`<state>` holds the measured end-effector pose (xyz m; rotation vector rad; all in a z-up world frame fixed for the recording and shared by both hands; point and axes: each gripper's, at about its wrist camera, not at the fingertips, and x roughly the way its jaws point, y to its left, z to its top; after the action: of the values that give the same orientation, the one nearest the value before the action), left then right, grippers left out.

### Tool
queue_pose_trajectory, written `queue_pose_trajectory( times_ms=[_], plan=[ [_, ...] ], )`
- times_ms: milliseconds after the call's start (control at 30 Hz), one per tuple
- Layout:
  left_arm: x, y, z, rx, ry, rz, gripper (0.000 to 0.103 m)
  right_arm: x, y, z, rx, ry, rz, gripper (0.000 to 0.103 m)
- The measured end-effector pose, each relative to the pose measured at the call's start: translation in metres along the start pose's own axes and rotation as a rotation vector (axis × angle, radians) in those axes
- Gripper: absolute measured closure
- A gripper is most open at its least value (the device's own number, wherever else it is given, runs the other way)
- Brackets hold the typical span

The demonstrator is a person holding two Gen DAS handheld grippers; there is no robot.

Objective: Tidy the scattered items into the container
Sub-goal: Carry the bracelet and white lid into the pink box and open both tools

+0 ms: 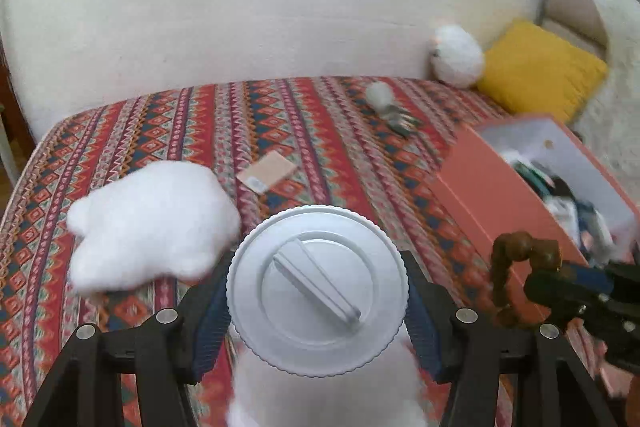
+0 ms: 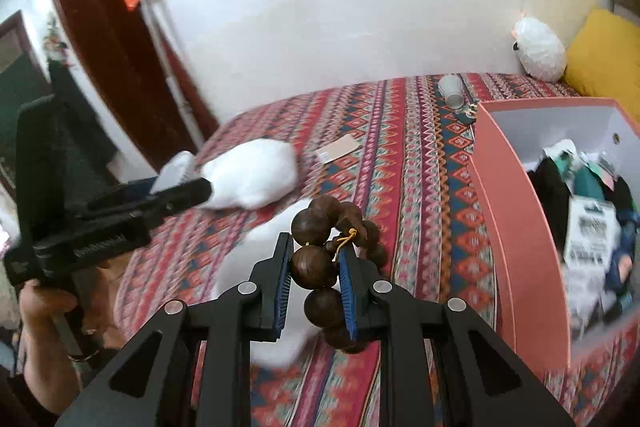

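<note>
My left gripper [image 1: 318, 267] is shut on a white jar [image 1: 318, 307] with a ridged screw lid, held above the patterned bed cover. The right wrist view shows that same gripper [image 2: 180, 183] at the left, with a hand on its handle. My right gripper [image 2: 316, 247] is shut on a bracelet of large brown wooden beads [image 2: 310, 223], which hangs between its blue pads. In the left wrist view the bracelet [image 1: 516, 251] is just in front of the near wall of the orange box [image 1: 500, 203]. The box [image 2: 508, 211] stands open at the right and holds several packets.
A white fluffy pad [image 1: 152, 223] lies to the left, and another white soft thing [image 2: 272, 267] lies under my right gripper. A tan card [image 1: 266, 171] rests mid-bed. A tipped white cup [image 2: 452, 91] and keys [image 2: 468, 113] lie near the wall, beside a white plush [image 1: 458, 55] and yellow cushion [image 1: 540, 67].
</note>
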<state>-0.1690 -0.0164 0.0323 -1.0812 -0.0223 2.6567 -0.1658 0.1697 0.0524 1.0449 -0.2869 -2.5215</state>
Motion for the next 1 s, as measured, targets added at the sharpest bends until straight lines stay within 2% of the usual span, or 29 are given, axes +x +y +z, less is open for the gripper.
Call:
queue_pose_trajectory(
  times_ms=[100, 233, 433, 733, 1000],
  plan=[
    [-0.031, -0.024, -0.018, 0.033, -0.028, -0.038, 0.038, -0.039, 0.009, -0.022, -0.016, -0.022, -0.011, 0.08],
    [-0.053, -0.056, -0.025, 0.087, -0.051, -0.098, 0.038, -0.089, 0.006, -0.041, -0.013, -0.071, -0.047, 0.08],
    [-0.057, -0.115, -0.016, 0.182, -0.07, -0.183, 0.038, -0.157, -0.013, -0.051, 0.022, -0.16, -0.118, 0.08],
    [-0.034, -0.2, 0.029, 0.267, -0.093, -0.306, 0.038, -0.201, -0.066, -0.021, 0.057, -0.265, -0.256, 0.08],
    [0.018, -0.264, 0.078, 0.311, -0.091, -0.363, 0.038, -0.212, -0.133, 0.032, 0.111, -0.346, -0.401, 0.08]
  ],
)
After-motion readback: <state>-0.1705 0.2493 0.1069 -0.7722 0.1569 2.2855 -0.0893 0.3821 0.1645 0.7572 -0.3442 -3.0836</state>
